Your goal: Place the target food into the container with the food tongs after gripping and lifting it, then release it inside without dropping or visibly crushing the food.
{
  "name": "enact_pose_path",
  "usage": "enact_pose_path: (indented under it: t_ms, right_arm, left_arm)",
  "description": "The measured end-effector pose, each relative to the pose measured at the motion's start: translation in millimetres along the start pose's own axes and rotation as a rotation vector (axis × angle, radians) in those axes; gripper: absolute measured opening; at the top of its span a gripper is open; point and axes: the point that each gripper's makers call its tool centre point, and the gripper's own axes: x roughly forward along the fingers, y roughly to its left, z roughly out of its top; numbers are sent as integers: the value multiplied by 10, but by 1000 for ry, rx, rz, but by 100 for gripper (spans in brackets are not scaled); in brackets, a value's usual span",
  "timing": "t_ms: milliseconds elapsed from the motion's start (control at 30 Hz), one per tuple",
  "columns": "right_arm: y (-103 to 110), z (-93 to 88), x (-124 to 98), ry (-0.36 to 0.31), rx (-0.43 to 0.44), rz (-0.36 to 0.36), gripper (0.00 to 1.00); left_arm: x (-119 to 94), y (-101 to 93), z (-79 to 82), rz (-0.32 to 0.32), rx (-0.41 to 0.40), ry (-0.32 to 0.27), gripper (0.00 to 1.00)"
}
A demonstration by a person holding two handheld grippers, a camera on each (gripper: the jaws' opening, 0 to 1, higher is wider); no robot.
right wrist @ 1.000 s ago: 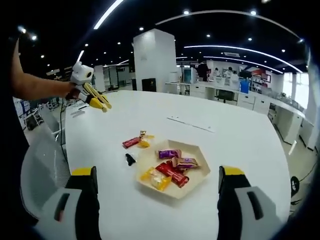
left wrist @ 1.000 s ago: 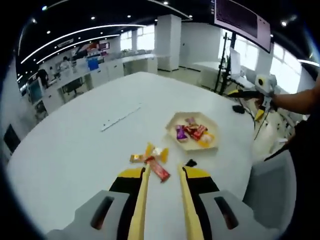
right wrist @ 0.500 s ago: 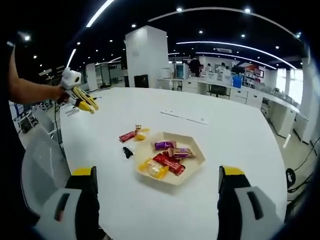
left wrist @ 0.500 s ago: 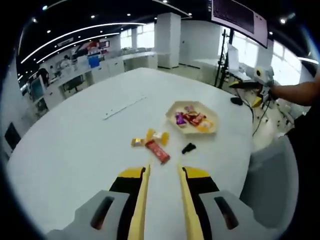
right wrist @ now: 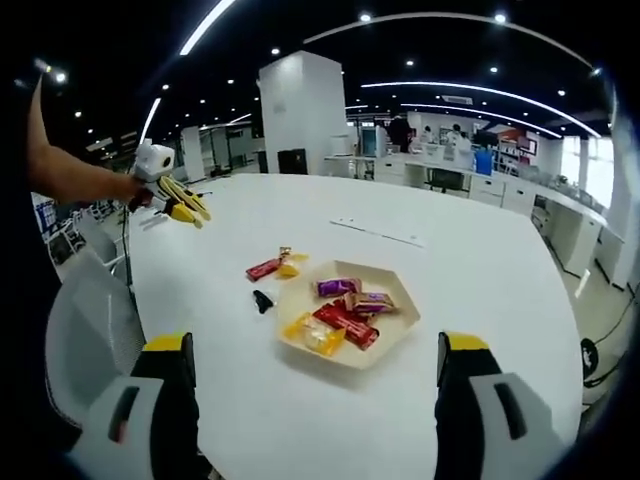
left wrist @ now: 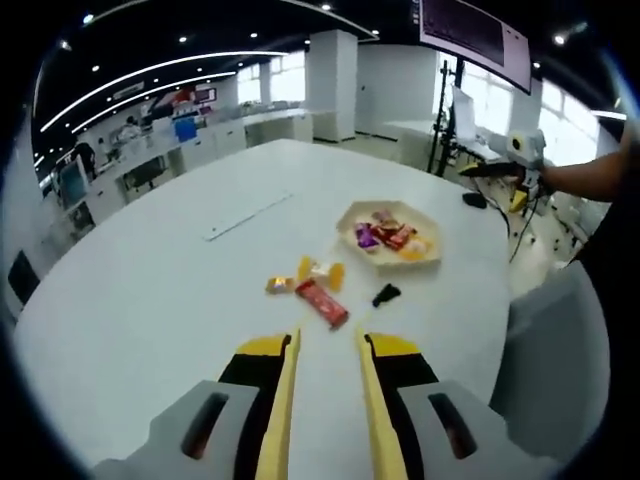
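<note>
While both jaws gape empty, tray (right wrist: 395, 340) sweets blur; small black object (left wrist: 386, 295) unidentifiable.

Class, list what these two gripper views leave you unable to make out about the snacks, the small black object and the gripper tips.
- Small black object: too small in both views to identify.
- Wrappers in the tray: too small and blurred to read; lower ones are overlapped.
- Right gripper: tips cut off by the bottom edge of its own view.
- Loose red bar: label unreadable.
</note>
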Motion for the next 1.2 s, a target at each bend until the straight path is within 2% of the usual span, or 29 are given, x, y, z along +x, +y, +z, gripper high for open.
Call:
enact_pose_path:
  t_ms: [200,333,433,667,833,967,1100,1200]
  right_arm:
    - [-14,-3,46,4,8,7,100]
    - [-12,-22,83,7,12,9,100]
    - [-9,-37,95,10,17,10,100]
    - [-34,-95,93,25,24,4,100]
    - [-79,-125,104,30,34,-5,100]
    - [-114,-136,121,33,41,-11,100]
    - [-142,-142,143,35,44,-12,100]
    - [-155,-129,161,33,45,-11,100]
  left_arm:
    - [163,129,-15,-12,39,13,25]
    - [344,260,-49,-25,30,32,25]
    - [470,356,-26,-29,6,31,25]
    - [779,476,74,-32,22,33,25]
    - [1024,566,198,-1,20,34,26]
    - [1193,626,320,-3,30,40,26]
    - [1265,742,548,-1,15,19,26]
    - [1313,779,565,1,7,18,26]
